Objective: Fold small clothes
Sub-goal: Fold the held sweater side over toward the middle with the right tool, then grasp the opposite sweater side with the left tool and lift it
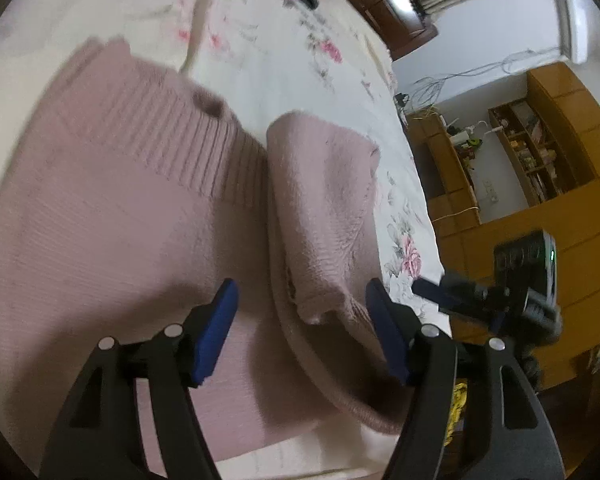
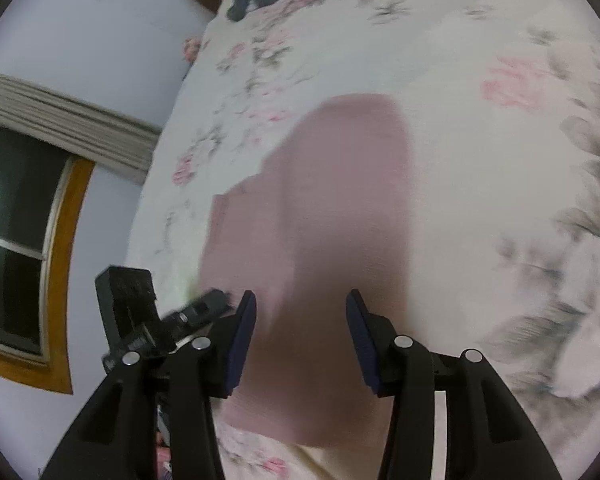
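1. On the flowered bedsheet (image 1: 292,60) lay a pink knit sweater (image 1: 120,208), spread flat, with one sleeve (image 1: 324,200) folded over just beside its body.
2. Above it, the left gripper (image 1: 300,320) had its jaws apart and held nothing.
3. To its right, the right gripper (image 2: 300,336) was also apart and empty over the blurred sweater.
4. I judged that the next fold needed both grippers to pinch one edge evenly and lift together, to avoid wrinkles.

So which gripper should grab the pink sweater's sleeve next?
Probably the left gripper: its open jaws already sit either side of the folded sleeve of the pink sweater. The right gripper hangs open over flat knit.
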`<action>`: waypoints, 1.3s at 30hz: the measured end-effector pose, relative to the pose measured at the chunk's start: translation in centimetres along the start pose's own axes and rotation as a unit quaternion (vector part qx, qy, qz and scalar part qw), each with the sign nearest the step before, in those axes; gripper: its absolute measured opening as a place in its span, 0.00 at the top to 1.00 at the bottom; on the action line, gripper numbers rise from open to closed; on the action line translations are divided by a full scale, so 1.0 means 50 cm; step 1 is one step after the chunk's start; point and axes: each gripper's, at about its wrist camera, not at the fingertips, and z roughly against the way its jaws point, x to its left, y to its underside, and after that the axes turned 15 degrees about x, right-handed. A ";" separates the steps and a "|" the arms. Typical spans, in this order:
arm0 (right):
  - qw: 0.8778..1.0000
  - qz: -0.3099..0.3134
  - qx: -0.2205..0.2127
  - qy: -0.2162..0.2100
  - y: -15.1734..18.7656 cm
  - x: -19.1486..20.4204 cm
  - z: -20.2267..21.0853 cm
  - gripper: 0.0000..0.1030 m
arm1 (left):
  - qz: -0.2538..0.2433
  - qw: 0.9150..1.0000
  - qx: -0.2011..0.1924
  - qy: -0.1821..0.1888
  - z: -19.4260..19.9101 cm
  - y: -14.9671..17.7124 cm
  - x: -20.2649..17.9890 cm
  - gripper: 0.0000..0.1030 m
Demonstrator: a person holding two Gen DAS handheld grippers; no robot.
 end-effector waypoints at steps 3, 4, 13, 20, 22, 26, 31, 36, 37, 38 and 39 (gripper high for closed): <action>1.000 -0.018 0.003 0.007 0.021 -0.048 0.001 0.54 | 0.017 1.000 0.012 0.021 -0.025 -0.007 0.006 0.36; 1.000 -0.024 0.005 0.009 0.027 -0.063 -0.001 0.54 | 0.021 0.999 0.019 0.026 -0.036 -0.011 0.007 0.36; 0.998 -0.065 0.010 -0.016 0.079 -0.165 -0.022 0.54 | 0.031 0.997 0.052 0.046 -0.103 -0.046 -0.018 0.36; 0.998 -0.059 0.008 -0.008 0.088 -0.175 -0.020 0.54 | 0.039 0.997 0.065 0.031 -0.142 -0.066 -0.027 0.60; 0.998 -0.062 0.008 -0.008 0.089 -0.179 -0.021 0.53 | 0.036 0.997 0.059 0.031 -0.144 -0.065 -0.033 0.67; 0.997 -0.070 0.008 -0.015 0.093 -0.190 -0.028 0.53 | 0.006 0.999 0.036 0.011 -0.135 -0.058 -0.065 0.74; 0.997 -0.069 0.010 -0.017 0.102 -0.188 -0.033 0.53 | -0.041 0.999 0.001 0.014 -0.085 -0.047 -0.115 0.76; 0.998 -0.057 0.007 -0.020 0.104 -0.172 -0.030 0.53 | -0.064 0.998 -0.018 0.010 -0.015 -0.036 -0.120 0.76; 0.998 -0.054 0.008 -0.020 0.103 -0.168 -0.031 0.53 | -0.065 0.998 -0.020 0.007 -0.002 -0.035 -0.114 0.76; 0.999 -0.049 0.009 -0.020 0.103 -0.161 -0.034 0.52 | -0.066 0.998 -0.023 0.004 0.012 -0.037 -0.110 0.76; 0.999 -0.044 0.010 -0.019 0.102 -0.154 -0.037 0.52 | -0.066 0.997 -0.026 0.001 0.027 -0.037 -0.103 0.76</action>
